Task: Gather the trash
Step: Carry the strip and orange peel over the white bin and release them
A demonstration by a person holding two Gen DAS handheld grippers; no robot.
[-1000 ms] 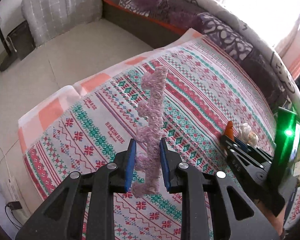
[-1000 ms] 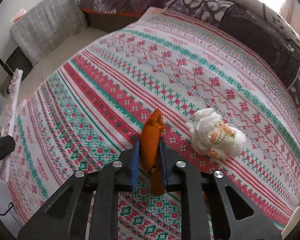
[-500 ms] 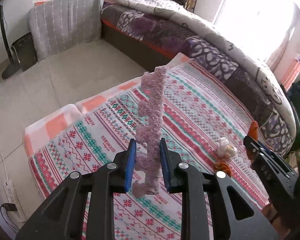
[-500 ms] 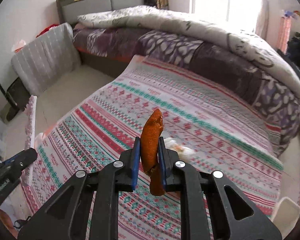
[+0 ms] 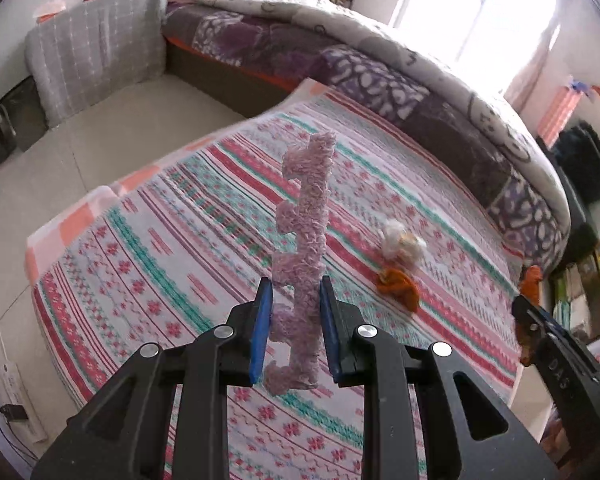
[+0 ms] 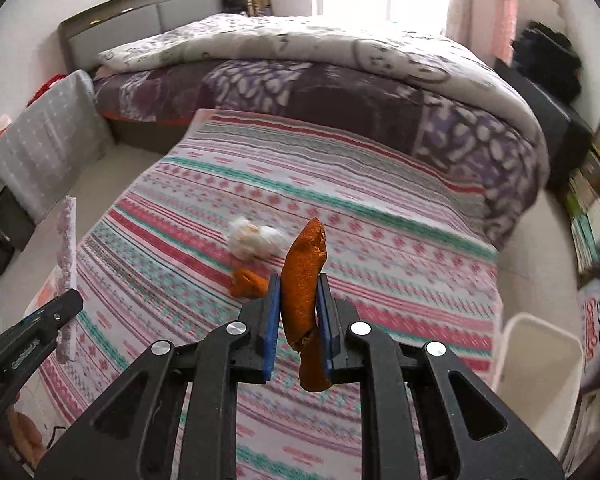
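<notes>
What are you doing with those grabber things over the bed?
Picking up trash. The left gripper is shut on a fuzzy pink strip, and the right gripper is shut on an orange peel, both lifted above the patterned blanket. A crumpled white wad and another orange scrap lie on the blanket. A white bin stands beside it.

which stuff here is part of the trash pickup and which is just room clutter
Part of the job:
- pink foam strip, held in the left gripper
- orange peel, held in the right gripper
- second orange peel on the patterned blanket
- crumpled tissue wad beside it
- white bin

Just lying about:
- grey cushion
- purple quilt
- bookshelf
</notes>
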